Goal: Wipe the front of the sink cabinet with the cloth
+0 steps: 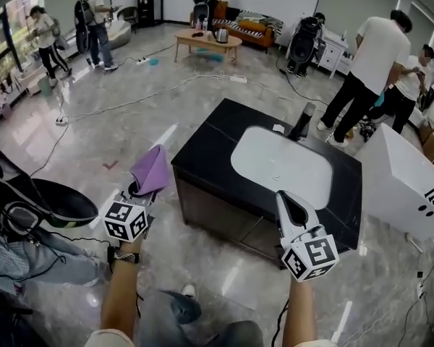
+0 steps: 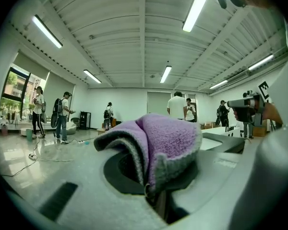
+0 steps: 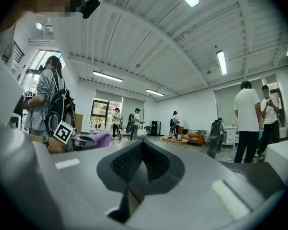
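The sink cabinet (image 1: 210,207) has a black top and a white basin (image 1: 282,166), and stands in the middle of the head view. To the left of its corner my left gripper (image 1: 142,189) is held up, shut on a folded purple cloth (image 1: 153,168). In the left gripper view the cloth (image 2: 165,145) bulges out between the closed jaws of the left gripper (image 2: 156,195). My right gripper (image 1: 284,198) hangs above the cabinet's front edge, shut with nothing in it. In its own view the right gripper (image 3: 140,169) has its ribbed pads together, and the cloth (image 3: 99,139) shows at the left.
A black faucet (image 1: 301,121) stands at the back of the basin. A white box (image 1: 403,179) sits close to the cabinet's right side. Cables (image 1: 130,100) run over the glossy floor. Several people stand at the far left and right.
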